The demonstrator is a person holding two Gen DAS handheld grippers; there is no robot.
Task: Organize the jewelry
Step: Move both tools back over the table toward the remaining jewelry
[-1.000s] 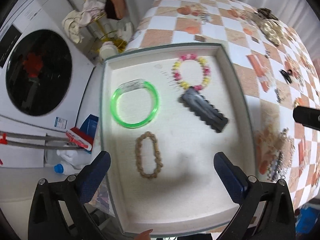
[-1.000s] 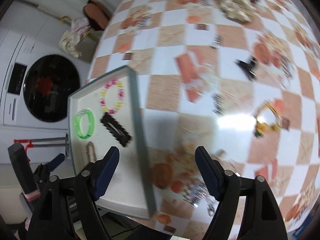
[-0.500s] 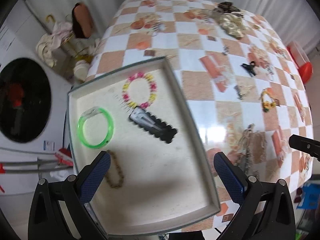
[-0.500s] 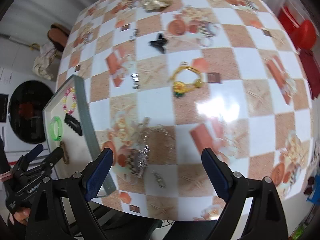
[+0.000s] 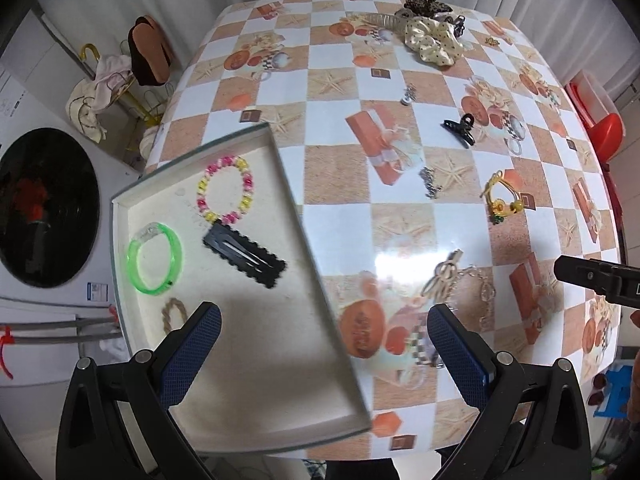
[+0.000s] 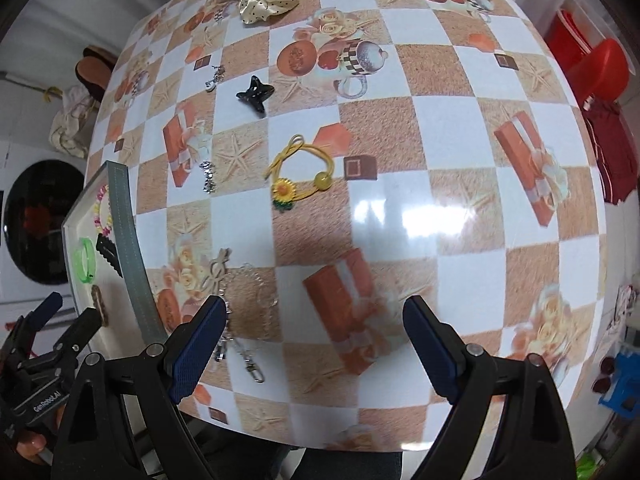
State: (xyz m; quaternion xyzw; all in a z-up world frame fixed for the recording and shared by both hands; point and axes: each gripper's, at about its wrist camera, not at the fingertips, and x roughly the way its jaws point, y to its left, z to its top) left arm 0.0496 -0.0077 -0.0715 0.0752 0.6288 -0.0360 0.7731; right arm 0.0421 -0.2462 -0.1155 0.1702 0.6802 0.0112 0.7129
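Tray [image 5: 296, 208] holds green bangle [image 5: 154, 258], beaded bracelet [image 5: 225, 189], black clip [image 5: 244, 256], brown bracelet [image 5: 174, 314]. Yellow sunflower tie [image 6: 300, 178], claw clip [image 6: 255, 93], chain [image 6: 240, 304] lie on table.

Glossy checkered tablecloth [image 6: 400, 208], translucent green plastic bangle [image 5: 154, 258], satin scrunchie [image 6: 264, 4], matt tray [image 5: 256, 360]

Left gripper [image 5: 324, 344] at the frame's bottom centre, jaws spread wide and holding nothing, right gripper [image 6: 310, 338] likewise low in its frame, jaws wide apart, empty
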